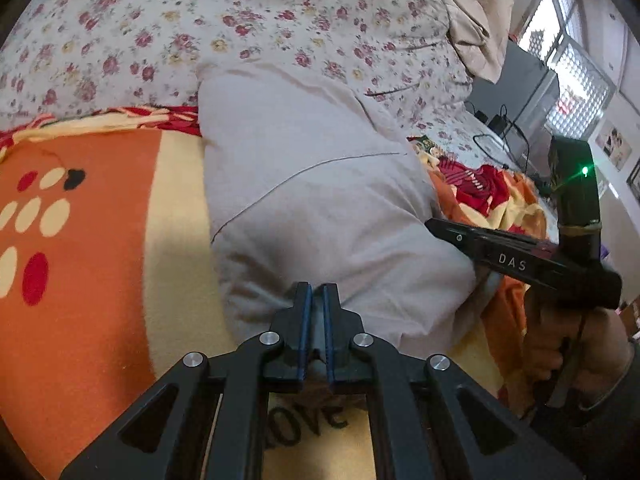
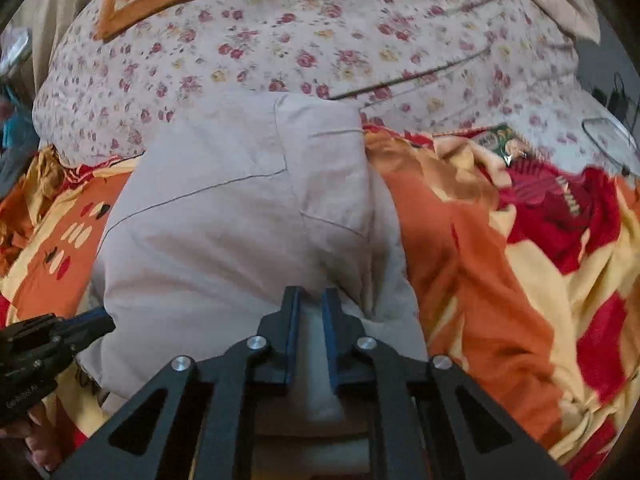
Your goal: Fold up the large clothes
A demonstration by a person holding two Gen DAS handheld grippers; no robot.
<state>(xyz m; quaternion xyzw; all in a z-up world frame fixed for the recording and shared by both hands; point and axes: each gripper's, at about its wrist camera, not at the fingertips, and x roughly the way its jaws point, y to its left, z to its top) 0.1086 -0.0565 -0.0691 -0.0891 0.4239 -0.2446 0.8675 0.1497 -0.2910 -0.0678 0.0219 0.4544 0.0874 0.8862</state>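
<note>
Grey garment [image 1: 320, 200], a large piece with thin dark seam lines, is lying folded across the middle of both views, resting on an orange, cream and red blanket [image 1: 100, 220] on a bed. A floral sheet [image 1: 180, 32] is filling the upper part of each frame. In the left wrist view, the left hand-held gripper [image 1: 316, 300] is sitting at the lower centre with its blue-lined jaws together, pinching the near edge of the cloth. In the right wrist view, the right hand-held gripper [image 2: 310, 304] is sitting at the lower centre, its jaws clamping a fold of the same cloth, which is showing pale between them. A hand [image 1: 576, 344] at the right edge of the left wrist view is gripping the right tool's handle. A window [image 1: 568, 64] is glowing at the upper right.
</note>
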